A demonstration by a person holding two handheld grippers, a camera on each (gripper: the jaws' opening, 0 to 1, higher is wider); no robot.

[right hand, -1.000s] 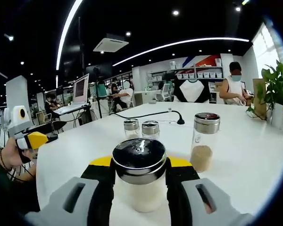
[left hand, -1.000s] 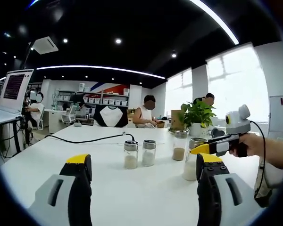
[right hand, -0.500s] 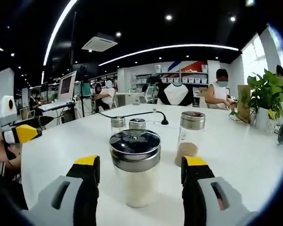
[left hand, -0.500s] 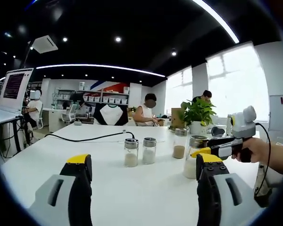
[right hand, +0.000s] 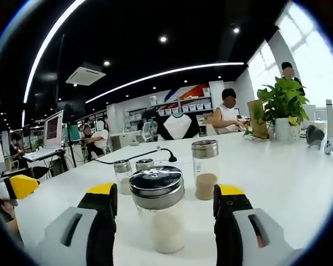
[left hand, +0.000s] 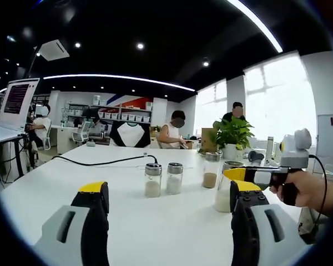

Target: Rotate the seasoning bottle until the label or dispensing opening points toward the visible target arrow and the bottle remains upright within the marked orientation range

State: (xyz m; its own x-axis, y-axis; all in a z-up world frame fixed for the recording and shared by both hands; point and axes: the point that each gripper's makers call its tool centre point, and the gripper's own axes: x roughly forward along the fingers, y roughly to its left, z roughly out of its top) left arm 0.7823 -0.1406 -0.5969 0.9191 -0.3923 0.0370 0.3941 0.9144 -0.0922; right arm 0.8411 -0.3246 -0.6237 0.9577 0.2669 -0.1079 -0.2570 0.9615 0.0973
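Between the right gripper's point(right hand: 165, 206) spread jaws: seasoning bottle point(right hand: 158, 208), upright on the white table point(right hand: 277, 166), free of both tips.

Bottle has a steel cap and pale contents low in clear glass; jaws stand wide on either side, holding nothing, with a gap at each flank. Label or opening direction can't be made out, possibly because the glass is plain on this side. Beyond it: a taller jar point(right hand: 204, 177) of brown powder, then two small shakers point(right hand: 131, 173) side by side near a black cable point(right hand: 137, 155). From the left gripper view, the same bottle point(left hand: 225, 186) stands just beside the right gripper's point(left hand: 250, 176) yellow tips. Left gripper point(left hand: 165, 199) is wide open, empty, well short of the shakers. Potted plant point(right hand: 283, 105) sits far right.
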